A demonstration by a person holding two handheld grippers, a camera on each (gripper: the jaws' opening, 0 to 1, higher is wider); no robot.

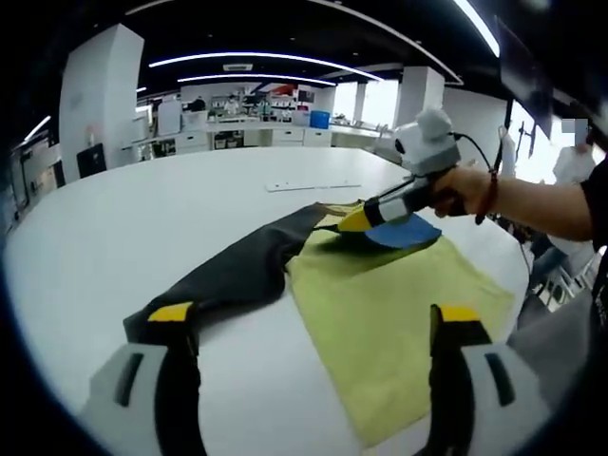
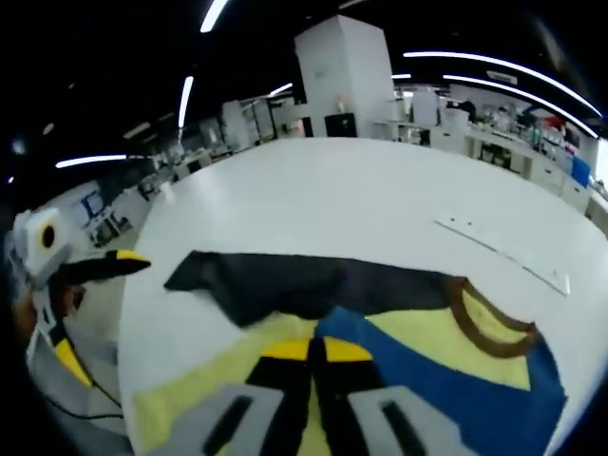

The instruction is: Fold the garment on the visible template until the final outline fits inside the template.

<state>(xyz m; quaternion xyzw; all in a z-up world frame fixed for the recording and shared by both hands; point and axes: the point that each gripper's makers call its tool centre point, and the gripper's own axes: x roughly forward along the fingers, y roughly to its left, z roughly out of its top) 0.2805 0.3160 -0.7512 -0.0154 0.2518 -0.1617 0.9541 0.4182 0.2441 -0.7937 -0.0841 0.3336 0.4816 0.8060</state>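
Yellow cloth, the garment (image 1: pixel 399 323), lies flat on the white table (image 1: pixel 142 218), with a dark sleeve (image 1: pixel 242 271) stretched out sideways. We hold our left gripper (image 1: pixel 309 323) wide apart above it, gripping nothing. Our right gripper (image 2: pixel 315 350) has its jaws pressed together on the blue sleeve (image 2: pixel 418 370).

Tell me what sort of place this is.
Probably a lab or open-plan workshop: a large white round table carrying a yellow, black and blue garment, long ceiling strip lights, and white benches with equipment along the far wall.
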